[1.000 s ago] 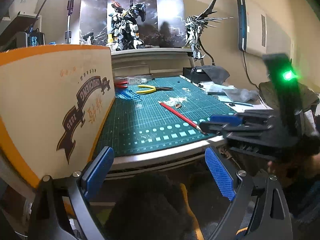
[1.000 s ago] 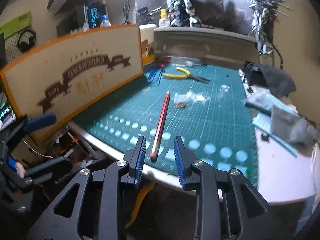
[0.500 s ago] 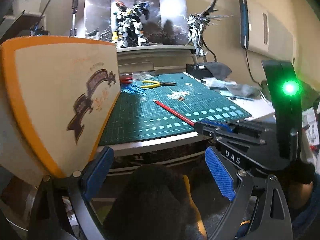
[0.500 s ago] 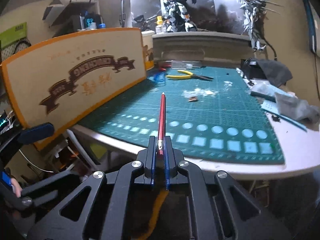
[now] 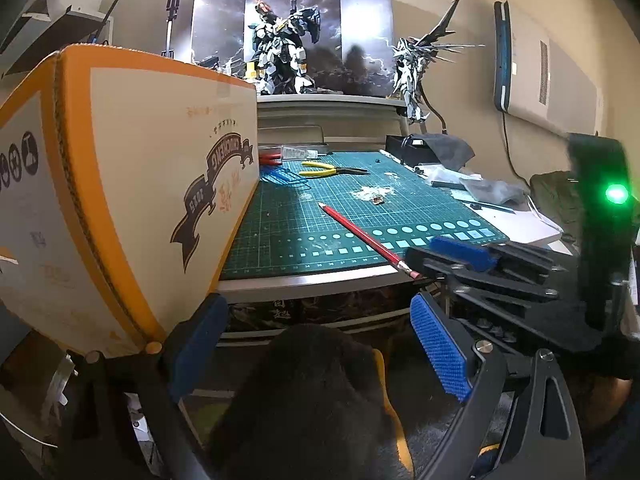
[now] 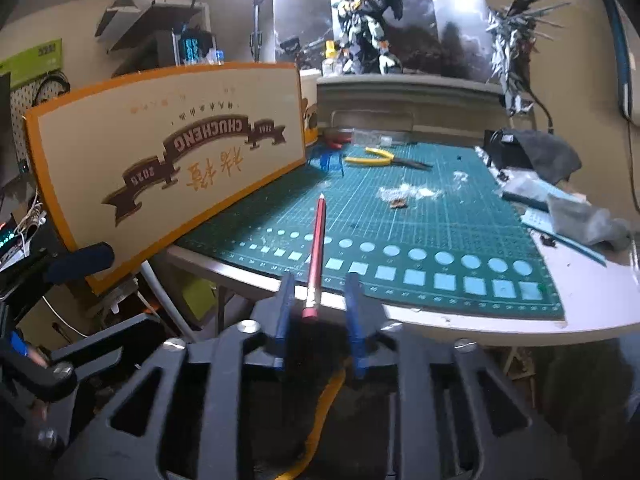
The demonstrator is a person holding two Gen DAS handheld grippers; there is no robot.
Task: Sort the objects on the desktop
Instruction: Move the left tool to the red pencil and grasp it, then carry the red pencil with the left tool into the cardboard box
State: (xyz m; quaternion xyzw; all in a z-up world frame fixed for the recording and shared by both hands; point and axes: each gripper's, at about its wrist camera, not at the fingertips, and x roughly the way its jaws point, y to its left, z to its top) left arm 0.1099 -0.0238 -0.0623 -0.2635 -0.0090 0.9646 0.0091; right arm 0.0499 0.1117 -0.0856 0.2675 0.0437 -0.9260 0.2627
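A red pencil [image 6: 317, 245] with a pink eraser end lies on the green cutting mat [image 6: 460, 216], its eraser end sticking out over the desk's front edge. My right gripper [image 6: 316, 304] is open, its blue fingers on either side of the eraser end without touching it. The pencil [image 5: 362, 235] and the right gripper [image 5: 460, 254] also show in the left wrist view. My left gripper [image 5: 316, 344] is open and empty, below the desk's front edge, beside a large orange-and-cream cardboard box [image 5: 132, 184].
Yellow-handled pliers [image 6: 384, 158], a small blue rack [image 6: 330, 160] and red-handled cutters [image 5: 269, 159] lie at the mat's far end. White scraps [image 6: 412, 192] lie mid-mat. Grey cloth and papers [image 6: 576, 212] are on the right. Model robots stand on a rear shelf [image 6: 408, 88].
My right gripper was shut on the pencil's eraser end half a second ago and has now opened; the pencil stays on the mat. The left gripper drew back slightly.
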